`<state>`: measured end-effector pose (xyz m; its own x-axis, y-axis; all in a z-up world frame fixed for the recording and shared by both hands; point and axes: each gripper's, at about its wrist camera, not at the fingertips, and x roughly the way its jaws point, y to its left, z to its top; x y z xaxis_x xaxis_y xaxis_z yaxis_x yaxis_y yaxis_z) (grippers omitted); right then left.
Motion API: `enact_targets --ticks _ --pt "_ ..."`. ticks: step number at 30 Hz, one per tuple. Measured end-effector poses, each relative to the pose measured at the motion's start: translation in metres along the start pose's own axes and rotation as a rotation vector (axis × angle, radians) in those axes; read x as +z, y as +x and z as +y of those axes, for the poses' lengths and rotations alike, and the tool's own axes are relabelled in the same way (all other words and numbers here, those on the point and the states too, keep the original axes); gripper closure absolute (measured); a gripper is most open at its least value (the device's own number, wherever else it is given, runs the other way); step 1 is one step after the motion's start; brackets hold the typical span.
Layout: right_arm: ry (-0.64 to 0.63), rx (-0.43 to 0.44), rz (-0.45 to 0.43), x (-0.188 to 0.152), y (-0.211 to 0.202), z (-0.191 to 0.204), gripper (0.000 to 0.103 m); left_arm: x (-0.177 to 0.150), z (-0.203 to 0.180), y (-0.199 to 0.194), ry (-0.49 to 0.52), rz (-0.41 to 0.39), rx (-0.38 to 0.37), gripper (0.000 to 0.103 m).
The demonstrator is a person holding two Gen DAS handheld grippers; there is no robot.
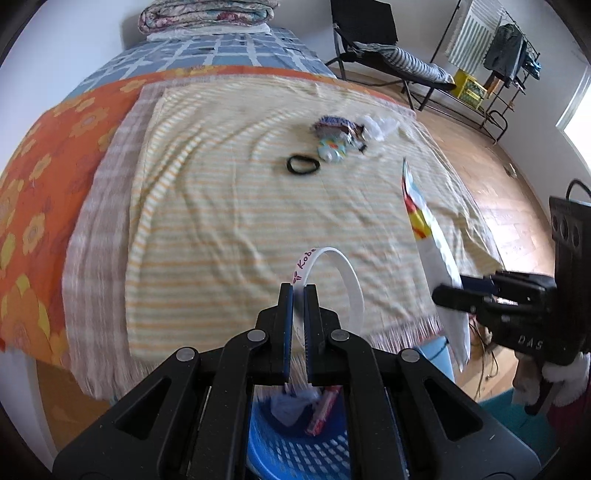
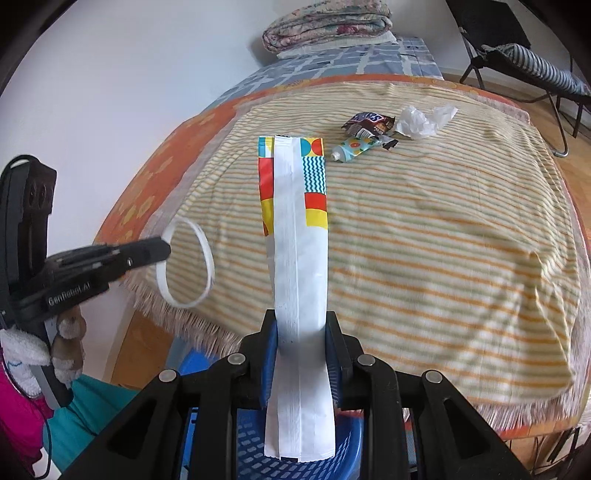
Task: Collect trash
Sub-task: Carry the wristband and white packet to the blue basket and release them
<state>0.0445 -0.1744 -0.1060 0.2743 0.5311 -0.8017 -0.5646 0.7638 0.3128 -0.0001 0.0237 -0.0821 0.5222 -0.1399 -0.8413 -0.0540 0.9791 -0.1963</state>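
Observation:
My left gripper (image 1: 298,290) is shut on a white wristband (image 1: 345,269) and holds it over the blue basket (image 1: 295,450); it also shows in the right wrist view (image 2: 162,251) with the wristband (image 2: 186,262). My right gripper (image 2: 301,325) is shut on a long white wrapper with a coloured pattern (image 2: 295,221), above the basket (image 2: 255,450); the wrapper shows in the left wrist view (image 1: 432,243). On the striped bedcover lie a Snickers wrapper (image 2: 371,123), a small tube (image 2: 351,149), a crumpled tissue (image 2: 424,120) and a black hair tie (image 1: 303,164).
The bed (image 1: 221,221) has an orange flowered sheet (image 1: 33,206) at the left and folded blankets (image 1: 207,14) at the far end. The basket holds some trash (image 1: 295,406). A folding chair (image 1: 373,40) and a clothes rack (image 1: 506,55) stand on the wooden floor.

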Motion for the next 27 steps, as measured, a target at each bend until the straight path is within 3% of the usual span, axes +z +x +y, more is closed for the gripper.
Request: enact_targets --ticks 9,27 --pt "-0.054 -0.013 -0.020 -0.033 -0.014 0.020 0.080 -0.043 -0.004 -0.010 -0.007 0.016 -0.026 0.100" --pt "-0.124 -0.048 0.003 -0.080 -0.010 0.045 0.078 -0.104 -0.019 -0.009 0.056 0.055 0.009 0.100"
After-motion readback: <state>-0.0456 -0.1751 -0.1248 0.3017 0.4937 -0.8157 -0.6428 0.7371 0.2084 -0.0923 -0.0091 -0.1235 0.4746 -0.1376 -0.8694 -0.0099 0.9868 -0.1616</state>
